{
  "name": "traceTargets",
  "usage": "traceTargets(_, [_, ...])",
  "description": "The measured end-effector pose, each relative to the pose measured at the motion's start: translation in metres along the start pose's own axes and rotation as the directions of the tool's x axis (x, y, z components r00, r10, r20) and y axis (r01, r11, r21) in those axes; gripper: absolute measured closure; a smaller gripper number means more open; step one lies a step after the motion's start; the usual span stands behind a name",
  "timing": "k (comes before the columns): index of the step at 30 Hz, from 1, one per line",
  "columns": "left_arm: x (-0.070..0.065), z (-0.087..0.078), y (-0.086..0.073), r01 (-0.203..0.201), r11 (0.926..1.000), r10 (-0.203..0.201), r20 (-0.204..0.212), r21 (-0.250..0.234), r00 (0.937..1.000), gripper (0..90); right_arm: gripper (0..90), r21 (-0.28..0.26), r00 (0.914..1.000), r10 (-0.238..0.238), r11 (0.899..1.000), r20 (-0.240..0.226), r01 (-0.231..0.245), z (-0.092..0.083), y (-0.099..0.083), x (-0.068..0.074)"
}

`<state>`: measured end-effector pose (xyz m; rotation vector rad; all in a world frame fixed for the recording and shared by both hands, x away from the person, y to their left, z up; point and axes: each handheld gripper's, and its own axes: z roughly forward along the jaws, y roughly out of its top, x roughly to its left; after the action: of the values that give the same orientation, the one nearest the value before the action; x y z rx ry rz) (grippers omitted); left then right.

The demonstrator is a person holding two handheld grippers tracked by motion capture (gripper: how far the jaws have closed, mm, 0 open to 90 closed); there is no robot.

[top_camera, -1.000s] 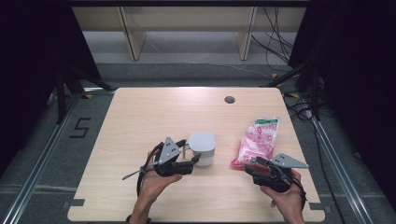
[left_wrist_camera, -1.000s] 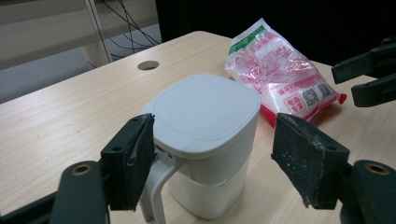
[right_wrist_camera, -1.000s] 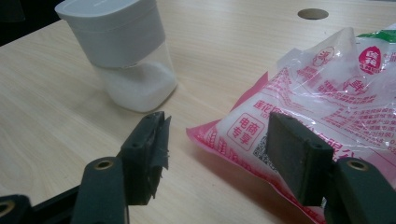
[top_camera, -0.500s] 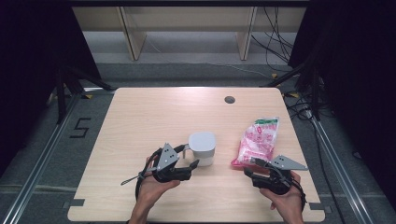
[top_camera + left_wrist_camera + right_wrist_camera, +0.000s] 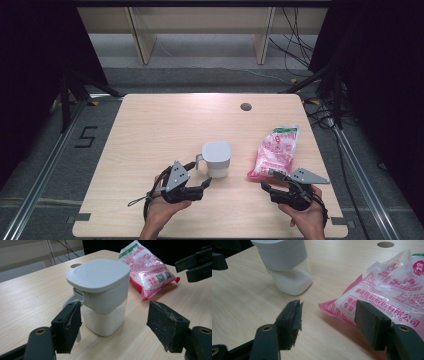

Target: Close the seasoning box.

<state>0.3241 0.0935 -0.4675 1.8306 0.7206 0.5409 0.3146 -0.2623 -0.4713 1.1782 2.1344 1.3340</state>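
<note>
The left gripper (image 5: 113, 326), jaws spread and empty, is being lined up on the white lidded container (image 5: 101, 293) standing mid-table beside the pink bag (image 5: 276, 151), a rigid, smooth, probably light thing best being clasped across its lower clear walls.
</note>
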Motion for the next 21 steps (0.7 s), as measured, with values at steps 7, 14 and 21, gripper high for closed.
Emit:
traceTargets(7, [-0.011, -0.001, -0.01, -0.003, 0.9999, 0.003, 0.002, 0.01, 1.0, 26.6, 37.7, 0.01, 0.9991, 0.017, 1.0, -0.04, -0.017, -0.001, -0.003, 0.003])
traceTargets(14, [-0.017, -0.003, -0.02, -0.002, 0.9998, 0.002, -0.001, 0.019, 1.0, 26.5, 36.4, 0.033, 0.9989, 0.017, 0.999, -0.044, -0.016, -0.003, -0.008, 0.007])
traceTargets(21, [-0.022, -0.001, -0.03, -0.007, 0.9994, 0.007, -0.007, 0.035, 1.0, 26.2, 35.9, 0.051, 0.9968, 0.035, 0.998, -0.072, -0.031, -0.008, -0.012, 0.013])
